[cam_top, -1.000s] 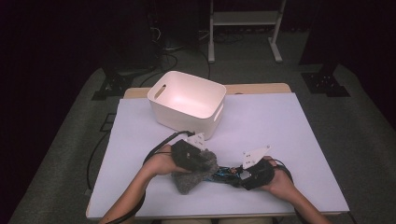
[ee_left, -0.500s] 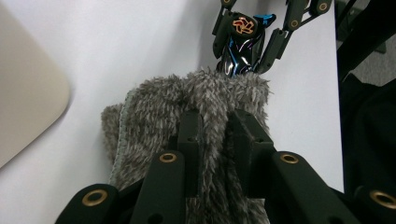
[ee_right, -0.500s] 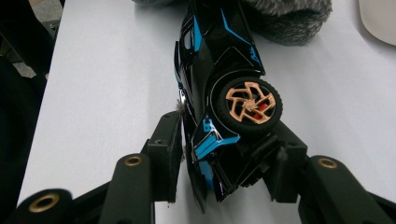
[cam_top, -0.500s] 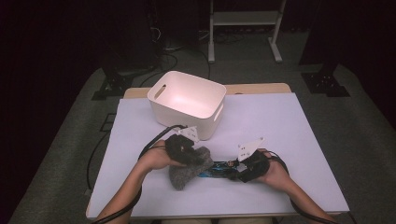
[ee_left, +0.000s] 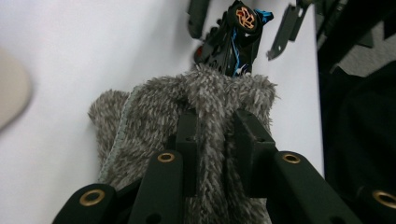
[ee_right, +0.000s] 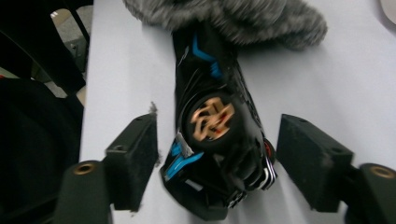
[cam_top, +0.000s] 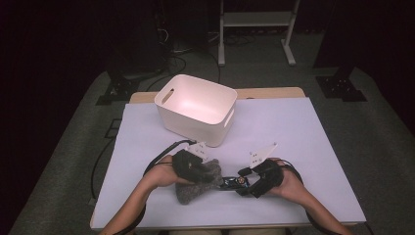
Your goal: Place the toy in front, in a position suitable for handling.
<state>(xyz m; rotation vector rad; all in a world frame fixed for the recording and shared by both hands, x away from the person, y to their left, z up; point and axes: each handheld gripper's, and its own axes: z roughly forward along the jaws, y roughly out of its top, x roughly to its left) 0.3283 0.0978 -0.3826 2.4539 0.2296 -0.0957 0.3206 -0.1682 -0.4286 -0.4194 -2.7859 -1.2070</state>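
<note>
**Mia:** What just changed down at the near edge of the white surface (cam_top: pixel 303 147)?

**Ben:** The right gripper (ee_right: pixel 215 154) has just been opening its jaws. They stand wide apart now. The shiny black toy car with blue stripes and a gold wheel (ee_right: pixel 212 126) lies between them, but the pads do not press on it.

**Mia:** So it let the car go?

**Ben:** I think so. The car lies on the surface now, and its far end is tucked into the fluffy grey sock (ee_left: pixel 187 107).

**Mia:** And the left gripper (ee_left: pixel 217 135)?

**Ben:** Its jaws are squeezed on the fuzzy grey cloth. It holds the sock by a pinch of the fluff.

**Mia:** Where is all this?

**Ben:** Close to the near edge, about the middle. The sock (cam_top: pixel 198 181) is on the left and the car (cam_top: pixel 232 182) pokes out of it toward the right gripper (cam_top: pixel 244 183).

**Mia:** What does that mean for the job?

**Ben:** My guess is the car is going into the sock. It is only partly in, so it may need another push.

**Mia:** Anything in the way?

**Ben:** Not right there. Farther back, near the far edge, stands a white plastic bin with handle holes (cam_top: pixel 198 110). It is well apart from the hands. Behind the surface is a dark floor with cables (cam_top: pixel 176 54) and a white metal stand (cam_top: pixel 254 29).
</note>
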